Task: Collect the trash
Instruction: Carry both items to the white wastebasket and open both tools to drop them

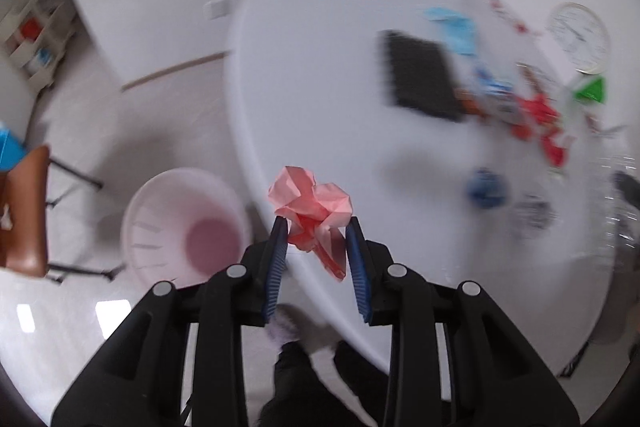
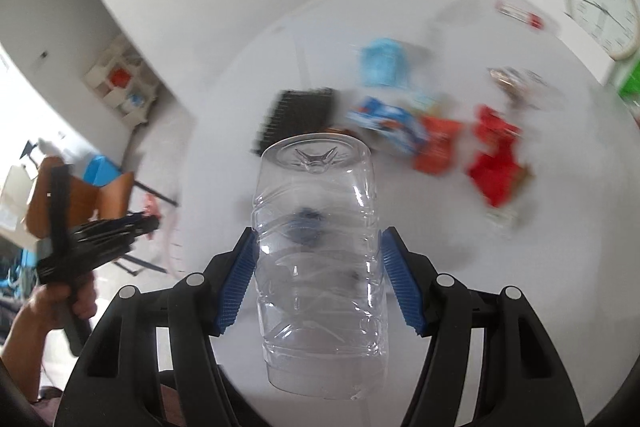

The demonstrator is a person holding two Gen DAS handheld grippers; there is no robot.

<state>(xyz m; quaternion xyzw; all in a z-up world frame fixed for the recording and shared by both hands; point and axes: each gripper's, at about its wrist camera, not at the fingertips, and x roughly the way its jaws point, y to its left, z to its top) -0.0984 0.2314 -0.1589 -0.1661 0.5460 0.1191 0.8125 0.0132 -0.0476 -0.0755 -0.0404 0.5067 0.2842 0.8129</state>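
1. The white table (image 1: 320, 75) is still strewn with litter, so by my reading the job is only partly done, and the step in hand is carrying two pieces off to the bin.
2. The pink bin (image 1: 184, 227) stands on the floor just beside the table's edge, mouth up, with nothing visible in it. It is the target for both loads, so each tong should be brought squarely over the mouth before letting go.
3. The clear plastic bottle (image 2: 318, 259) is clamped between the pads of the right gripper (image 2: 318, 267), base pointing away from the camera, held above the table. It is light and slippery, so a steady squeeze matters, and it is likely to bounce if dropped from high up.
4. The crumpled pink paper (image 1: 314, 215) is pinched at its lower folds by the left gripper (image 1: 316, 239), jaws drawn close on it, hanging over the table's edge close to the bin. A loose tail hangs toward the camera, so open wide to shed it cleanly.
5. Still on the table: a black tray (image 1: 420, 75), blue wrappers (image 1: 456, 27) and red wrappers (image 1: 540, 115). These are blurred, so their exact kind is hard to tell.
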